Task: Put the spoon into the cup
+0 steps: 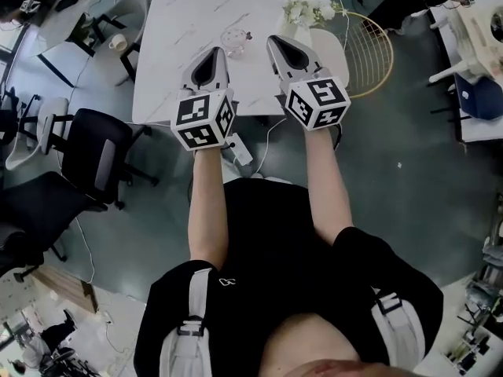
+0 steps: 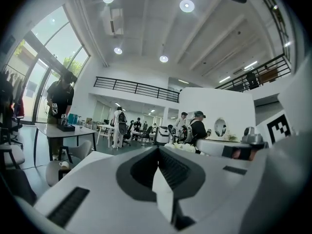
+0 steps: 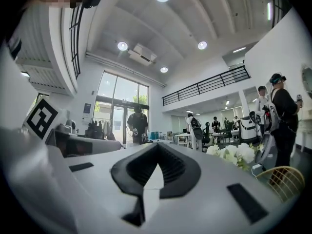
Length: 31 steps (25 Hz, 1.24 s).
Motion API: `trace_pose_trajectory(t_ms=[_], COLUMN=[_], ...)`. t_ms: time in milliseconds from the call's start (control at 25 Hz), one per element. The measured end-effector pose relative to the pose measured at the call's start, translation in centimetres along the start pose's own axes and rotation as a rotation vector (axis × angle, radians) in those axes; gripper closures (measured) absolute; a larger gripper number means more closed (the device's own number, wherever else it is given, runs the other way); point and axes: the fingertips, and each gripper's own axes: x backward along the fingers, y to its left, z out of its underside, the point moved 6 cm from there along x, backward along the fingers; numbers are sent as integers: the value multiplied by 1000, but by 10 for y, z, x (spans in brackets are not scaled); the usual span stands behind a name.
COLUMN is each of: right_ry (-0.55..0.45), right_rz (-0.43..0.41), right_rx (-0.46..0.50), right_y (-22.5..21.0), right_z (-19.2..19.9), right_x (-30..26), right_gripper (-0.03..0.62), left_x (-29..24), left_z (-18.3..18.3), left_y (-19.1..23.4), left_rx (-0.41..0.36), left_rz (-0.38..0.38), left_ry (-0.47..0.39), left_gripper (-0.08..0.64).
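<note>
Cup [image 1: 233, 42] on table [image 1: 177, 49]; left gripper [image 1: 218, 54], right gripper [image 1: 275, 44] level, jaws together.

We hold the left gripper [image 1: 217, 53] and right gripper [image 1: 274, 41] side by side above the white desk [image 1: 177, 49], jaws together, with a glass cup [image 1: 233, 42] seen between their tips and flowers [image 1: 305, 6] at the far right corner.

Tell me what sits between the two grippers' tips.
The glass cup on the white table; the head view shows it between the left gripper and right gripper.
</note>
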Motion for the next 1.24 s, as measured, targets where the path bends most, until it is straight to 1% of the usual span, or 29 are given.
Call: trace_pose_trajectory(t_ms=[320, 720, 1240], right_ry=[2, 12, 32], right_rz=[34, 67, 38], right_rx=[13, 13, 12], right_y=[-12, -28, -24], right_z=[0, 6, 13], right_x=[17, 29, 3], right_gripper=[586, 586, 586], left_x=[-7, -19, -26], left_z=[-2, 4, 6], left_y=[-16, -28, -4], left_rx=[-27, -34, -31], left_rz=[34, 60, 38], left_ry=[0, 15, 35], left_gripper=[543, 545, 545])
